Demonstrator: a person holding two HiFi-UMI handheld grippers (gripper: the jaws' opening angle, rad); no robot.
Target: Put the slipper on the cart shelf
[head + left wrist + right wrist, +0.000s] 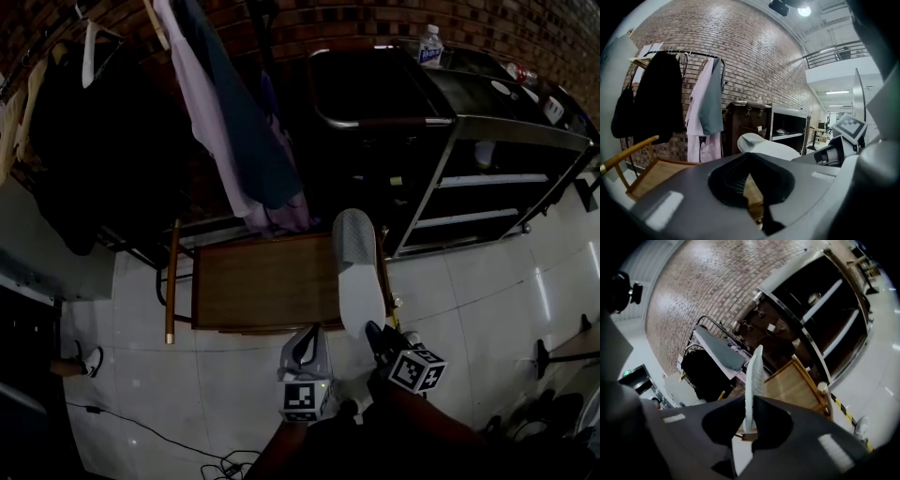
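A pale grey slipper (359,272) hangs above the right end of a wooden chair seat (262,281), sole side showing. My right gripper (375,333) is shut on its near end. In the right gripper view the slipper (753,380) stands edge-on, pinched between the jaws of that gripper (749,401). The metal cart (487,178) with its open shelves stands beyond, at the upper right. My left gripper (307,337) sits just left of the slipper, jaws together and empty. From the left gripper (750,157) I see the slipper (768,146) ahead to the right.
Hung clothes (234,122) on a rack crowd the brick wall behind the chair. A water bottle (429,45) stands on the cart top. A dark case (745,122) sits beside the cart (787,126). Cables (225,461) trail on the tiled floor.
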